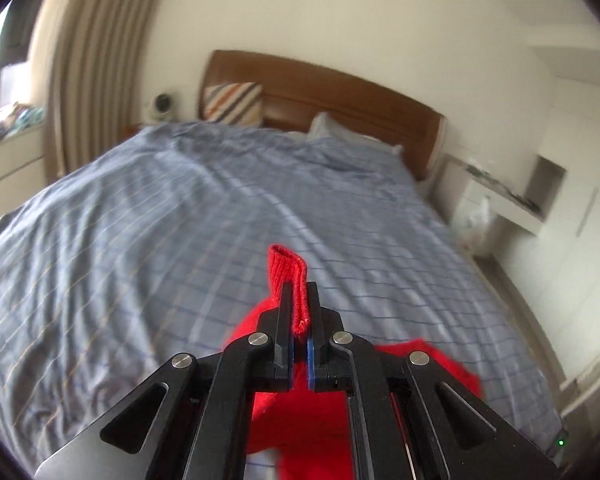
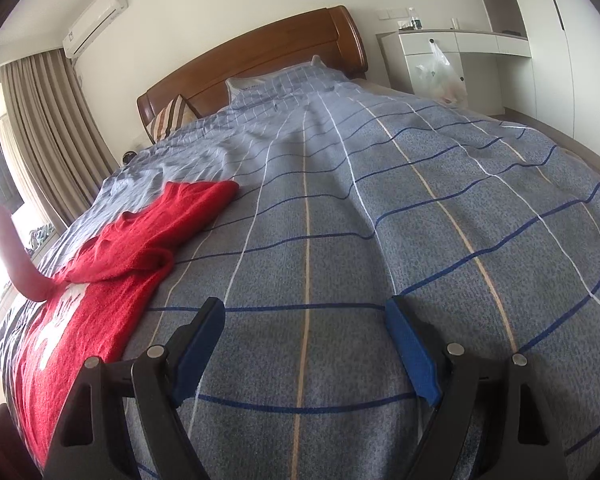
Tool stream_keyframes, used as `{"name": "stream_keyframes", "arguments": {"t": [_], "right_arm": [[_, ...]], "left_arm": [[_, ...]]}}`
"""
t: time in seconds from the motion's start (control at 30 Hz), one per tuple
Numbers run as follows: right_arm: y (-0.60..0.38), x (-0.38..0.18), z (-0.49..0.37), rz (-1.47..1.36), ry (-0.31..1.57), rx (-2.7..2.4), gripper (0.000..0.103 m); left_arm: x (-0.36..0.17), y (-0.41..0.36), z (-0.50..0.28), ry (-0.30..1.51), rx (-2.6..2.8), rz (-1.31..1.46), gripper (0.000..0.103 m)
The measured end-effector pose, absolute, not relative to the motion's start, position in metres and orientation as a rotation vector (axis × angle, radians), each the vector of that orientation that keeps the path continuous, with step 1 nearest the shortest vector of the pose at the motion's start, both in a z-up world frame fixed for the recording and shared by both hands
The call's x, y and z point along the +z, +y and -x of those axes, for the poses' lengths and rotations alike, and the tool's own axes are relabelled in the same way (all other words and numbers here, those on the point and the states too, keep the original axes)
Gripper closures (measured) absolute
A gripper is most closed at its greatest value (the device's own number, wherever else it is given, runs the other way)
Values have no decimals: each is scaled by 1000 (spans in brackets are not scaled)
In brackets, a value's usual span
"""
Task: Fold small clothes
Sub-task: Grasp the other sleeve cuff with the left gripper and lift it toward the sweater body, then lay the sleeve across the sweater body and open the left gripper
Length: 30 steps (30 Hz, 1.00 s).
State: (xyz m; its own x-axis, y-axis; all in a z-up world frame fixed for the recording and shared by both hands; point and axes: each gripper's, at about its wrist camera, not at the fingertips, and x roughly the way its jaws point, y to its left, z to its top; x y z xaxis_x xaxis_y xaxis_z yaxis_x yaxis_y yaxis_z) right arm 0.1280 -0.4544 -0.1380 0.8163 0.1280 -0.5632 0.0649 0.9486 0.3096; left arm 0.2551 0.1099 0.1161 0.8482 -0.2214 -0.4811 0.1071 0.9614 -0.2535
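Note:
A small red knit sweater (image 2: 112, 256) with white lettering lies on the blue checked bed cover (image 2: 380, 220), left of my right gripper. One sleeve (image 2: 8, 248) rises off the bed at the far left. My left gripper (image 1: 299, 292) is shut on the ribbed red cuff (image 1: 286, 266) and holds it above the bed; the rest of the sweater (image 1: 300, 412) hangs below the jaws. My right gripper (image 2: 305, 316) is open and empty, low over the bare cover just right of the sweater.
A wooden headboard (image 2: 260, 52) with a striped cushion (image 1: 232, 102) and a pillow (image 1: 340, 128) stands at the far end. A white desk (image 2: 452, 44) with a plastic bag and wardrobes stand right. Curtains (image 2: 48, 128) and a window are left.

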Motion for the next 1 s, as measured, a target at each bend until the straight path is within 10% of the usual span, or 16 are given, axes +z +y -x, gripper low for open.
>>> {"name": "stream_keyframes", "arguments": {"t": [0.17,0.27,0.67,1.0], "right_arm": [[-454,-138,-128,-327,617,35,21],[-454,-138,-129,-330,616,38,21],[-455,-139,-126,-336,610,44,21],[-452,-138,-129,-310,624,26,21]], "left_arm": [[101,-25,-261,604,-464,160,88],[55,-70,-254,702,-523,169,11],[-81,59,-162,924,-182,129,10],[-65,120,-238,817,-161,429,18]]}}
